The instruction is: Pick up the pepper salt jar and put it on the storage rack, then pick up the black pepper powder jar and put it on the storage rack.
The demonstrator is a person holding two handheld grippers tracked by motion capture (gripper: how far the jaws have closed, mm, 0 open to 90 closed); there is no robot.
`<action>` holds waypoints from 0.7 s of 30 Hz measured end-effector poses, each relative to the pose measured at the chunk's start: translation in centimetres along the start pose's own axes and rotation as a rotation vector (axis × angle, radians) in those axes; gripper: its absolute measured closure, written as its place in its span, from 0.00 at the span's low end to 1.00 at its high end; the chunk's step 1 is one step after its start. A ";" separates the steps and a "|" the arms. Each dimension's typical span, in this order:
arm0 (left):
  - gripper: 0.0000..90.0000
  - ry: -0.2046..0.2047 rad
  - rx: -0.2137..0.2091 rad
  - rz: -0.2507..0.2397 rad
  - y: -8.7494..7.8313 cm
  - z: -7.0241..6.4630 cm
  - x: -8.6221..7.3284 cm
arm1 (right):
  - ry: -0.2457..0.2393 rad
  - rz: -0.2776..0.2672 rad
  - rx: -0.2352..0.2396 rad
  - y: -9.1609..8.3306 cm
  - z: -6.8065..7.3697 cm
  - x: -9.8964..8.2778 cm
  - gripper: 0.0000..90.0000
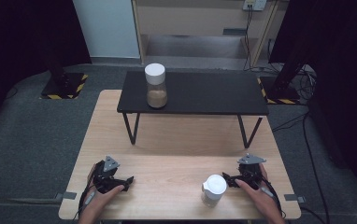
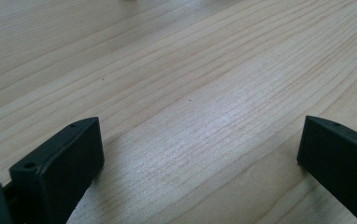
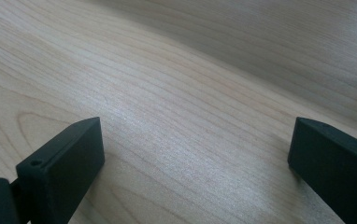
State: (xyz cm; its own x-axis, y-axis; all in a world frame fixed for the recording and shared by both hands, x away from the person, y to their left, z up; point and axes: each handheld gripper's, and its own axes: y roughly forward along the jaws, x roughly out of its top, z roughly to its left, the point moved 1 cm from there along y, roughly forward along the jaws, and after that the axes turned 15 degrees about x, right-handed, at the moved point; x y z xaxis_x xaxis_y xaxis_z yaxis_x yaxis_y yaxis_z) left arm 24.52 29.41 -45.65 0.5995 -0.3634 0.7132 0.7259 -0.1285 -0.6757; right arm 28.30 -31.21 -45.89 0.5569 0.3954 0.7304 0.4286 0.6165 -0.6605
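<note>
Both tools, left (image 1: pixel 126 181) and right (image 1: pixel 227 181), wide and empty; white-lidded jar (image 1: pixel 213 190) just beside right tool

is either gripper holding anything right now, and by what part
Nothing is held. The left gripper and right gripper both rest open on the wooden table, jaws empty.

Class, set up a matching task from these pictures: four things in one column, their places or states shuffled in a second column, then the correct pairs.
Things
1. jar with brown filling
2. white-lidded container
3. left tool
4. black shelf

Places or states
A. stands across the far half of the wooden table
B. on the black shelf, left end
C. open, nothing between its jaws
D. on the wooden table beside the right tool

Pairs: 1-B, 2-D, 3-C, 4-A
</note>
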 end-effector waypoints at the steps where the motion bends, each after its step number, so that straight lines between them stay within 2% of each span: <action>1: 0.00 0.000 0.000 0.000 0.0 0.0 0.0 | 0.002 0.000 0.002 0.0 0.0 0.0 0.05; 9: 0.00 -0.001 0.000 0.000 0.0 0.0 0.0 | 0.003 0.002 0.003 -0.1 0.0 0.0 0.05; 11: 0.00 -0.002 0.000 0.000 0.0 0.0 0.0 | 0.001 0.004 0.013 -0.2 -0.2 0.0 0.05; 14: 0.00 -0.001 0.000 0.001 0.0 0.0 0.0 | 0.025 -0.017 0.043 -0.7 -0.6 -0.2 0.08; 16: 0.00 -0.001 0.000 0.001 0.0 0.0 0.0 | 0.014 -0.018 0.058 -1.1 -0.5 -0.3 0.08; 21: 0.00 -0.001 0.000 0.000 0.0 0.0 0.0 | -0.048 -0.002 0.099 -2.3 -0.4 -1.0 0.09</action>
State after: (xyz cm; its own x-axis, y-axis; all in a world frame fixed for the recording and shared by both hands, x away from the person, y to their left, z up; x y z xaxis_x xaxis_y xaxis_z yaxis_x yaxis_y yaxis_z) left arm 24.53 29.39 -45.64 0.6002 -0.3622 0.7131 0.7258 -0.1280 -0.6759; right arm 27.07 -33.30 -45.19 0.5202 0.4252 0.7406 0.3558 0.6805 -0.6406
